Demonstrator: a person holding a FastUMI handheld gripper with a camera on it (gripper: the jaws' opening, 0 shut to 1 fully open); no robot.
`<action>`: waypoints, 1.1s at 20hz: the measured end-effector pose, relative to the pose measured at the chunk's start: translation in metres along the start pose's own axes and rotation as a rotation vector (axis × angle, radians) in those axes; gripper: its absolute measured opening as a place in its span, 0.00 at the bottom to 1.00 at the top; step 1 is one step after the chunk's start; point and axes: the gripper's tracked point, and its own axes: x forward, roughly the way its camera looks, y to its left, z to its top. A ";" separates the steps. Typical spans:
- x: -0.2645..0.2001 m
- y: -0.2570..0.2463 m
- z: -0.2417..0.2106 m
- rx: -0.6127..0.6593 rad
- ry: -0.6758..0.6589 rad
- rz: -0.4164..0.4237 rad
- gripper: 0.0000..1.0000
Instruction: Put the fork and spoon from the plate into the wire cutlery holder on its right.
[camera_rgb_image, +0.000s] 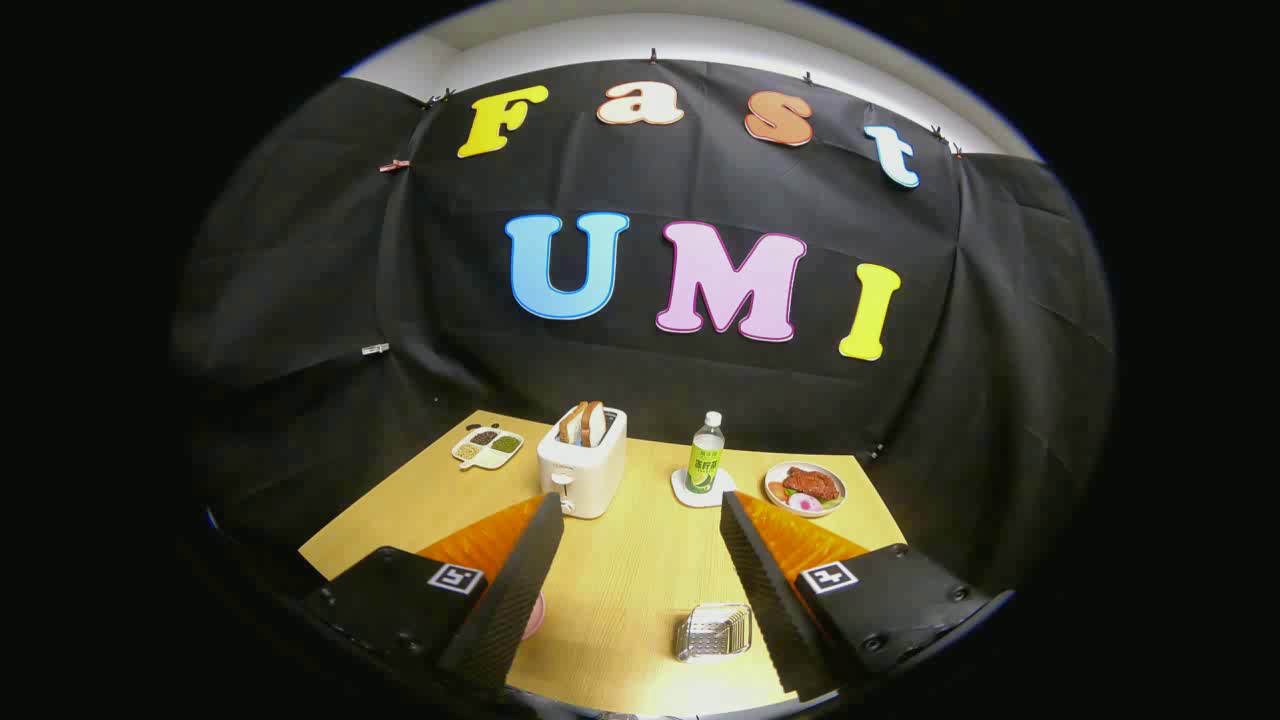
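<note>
Gripper view: the hand-held gripper (640, 515) hangs above a wooden surface (630, 570) with its two black ribbed fingers (515, 585) spread wide and nothing between them. The wire cutlery holder (712, 632) stands on the surface just inside the right finger, near its base. A sliver of a pink plate (535, 615) shows beside the left finger; fork and spoon cannot be made out. Beyond the cutlery holder stand a white toaster (583, 462) with bread, a bottle (705, 455) on a coaster, a dish of food (805, 488) and a divided tray (488, 447).
</note>
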 end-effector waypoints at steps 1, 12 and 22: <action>0.000 0.001 -0.001 0.001 0.003 0.001 0.99; 0.003 0.006 -0.006 0.005 0.019 0.013 0.99; 0.012 0.063 -0.065 0.074 0.239 0.170 0.99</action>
